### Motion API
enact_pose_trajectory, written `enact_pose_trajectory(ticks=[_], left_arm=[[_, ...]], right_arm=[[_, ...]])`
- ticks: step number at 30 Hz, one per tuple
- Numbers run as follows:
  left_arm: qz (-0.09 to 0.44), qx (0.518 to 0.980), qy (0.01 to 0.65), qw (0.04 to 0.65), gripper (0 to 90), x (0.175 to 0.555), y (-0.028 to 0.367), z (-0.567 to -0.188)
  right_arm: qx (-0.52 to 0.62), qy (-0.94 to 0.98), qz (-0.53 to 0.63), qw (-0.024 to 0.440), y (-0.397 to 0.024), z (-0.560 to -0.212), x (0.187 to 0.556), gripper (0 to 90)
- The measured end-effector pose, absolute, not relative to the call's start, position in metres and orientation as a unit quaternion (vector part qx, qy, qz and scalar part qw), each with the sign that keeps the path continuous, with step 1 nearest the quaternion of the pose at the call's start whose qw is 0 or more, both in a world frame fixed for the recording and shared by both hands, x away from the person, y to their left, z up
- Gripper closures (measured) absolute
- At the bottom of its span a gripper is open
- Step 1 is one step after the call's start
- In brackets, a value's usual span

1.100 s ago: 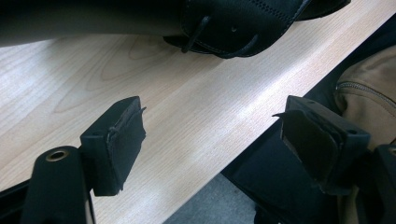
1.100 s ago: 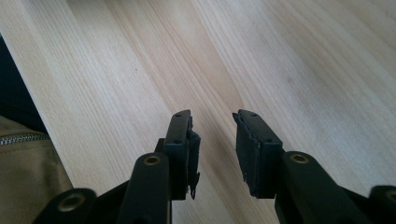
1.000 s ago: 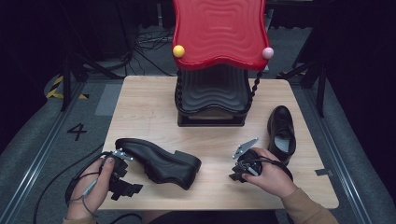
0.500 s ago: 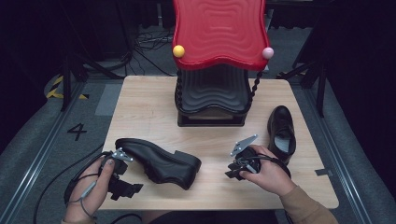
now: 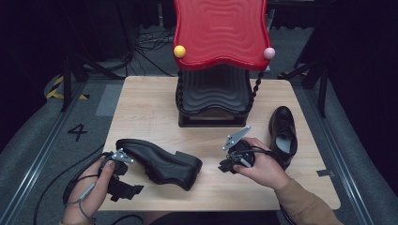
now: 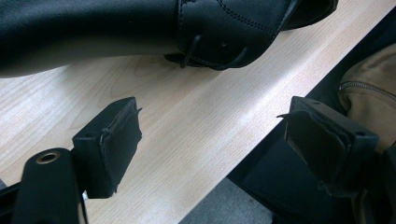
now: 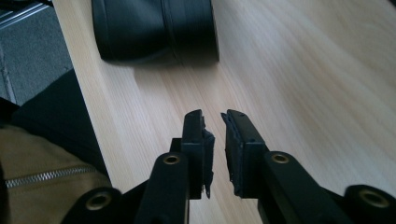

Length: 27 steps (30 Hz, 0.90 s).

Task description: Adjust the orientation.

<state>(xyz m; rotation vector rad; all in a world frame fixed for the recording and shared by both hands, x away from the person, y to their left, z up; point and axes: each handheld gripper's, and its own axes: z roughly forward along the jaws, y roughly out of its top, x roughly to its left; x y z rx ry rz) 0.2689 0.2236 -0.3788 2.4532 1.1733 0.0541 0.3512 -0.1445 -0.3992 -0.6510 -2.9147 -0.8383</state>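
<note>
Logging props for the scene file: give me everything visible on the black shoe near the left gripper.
The black shoe is a lace-up dress shoe in smooth, slightly glossy leather-like material, with visible stitching, thin black laces and a low block heel. It lies on the wooden table near its front edge, toe toward the left gripper, heel toward the right gripper. The left gripper's jaws stand wide open beside it, not gripping it.

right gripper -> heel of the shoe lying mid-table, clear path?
Probably yes. The right gripper points at the shoe's heel with only bare table between them. Its jaws are nearly closed, so they would need to open first.
</note>
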Motion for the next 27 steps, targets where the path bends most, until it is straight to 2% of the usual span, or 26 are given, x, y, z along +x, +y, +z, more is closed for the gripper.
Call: enact_pose_trajectory(ticks=[6, 12, 15, 23, 27], left_arm=[[0.017, 0.88, 0.426, 0.21, 18.9, 0.269, 0.226, -0.379], [0.016, 0.88, 0.425, 0.213, 18.9, 0.269, 0.225, -0.379], [0.017, 0.881, 0.422, 0.212, 18.9, 0.27, 0.225, -0.378], [0.012, 0.88, 0.422, 0.217, 18.9, 0.272, 0.227, -0.381], [0.011, 0.878, 0.429, 0.214, 19.0, 0.273, 0.229, -0.382]], right_arm=[[-0.18, -0.947, -0.266, 0.018, -0.118, -0.393, 0.348, 80.2], [-0.159, -0.951, -0.266, 0.007, -0.097, -0.392, 0.35, 86.5], [-0.15, -0.951, -0.269, 0.011, -0.087, -0.393, 0.35, 87.0], [-0.145, -0.958, -0.247, -0.001, -0.069, -0.407, 0.355, 88.4], [-0.153, -0.956, -0.251, 0.007, -0.07, -0.408, 0.357, 88.7]])
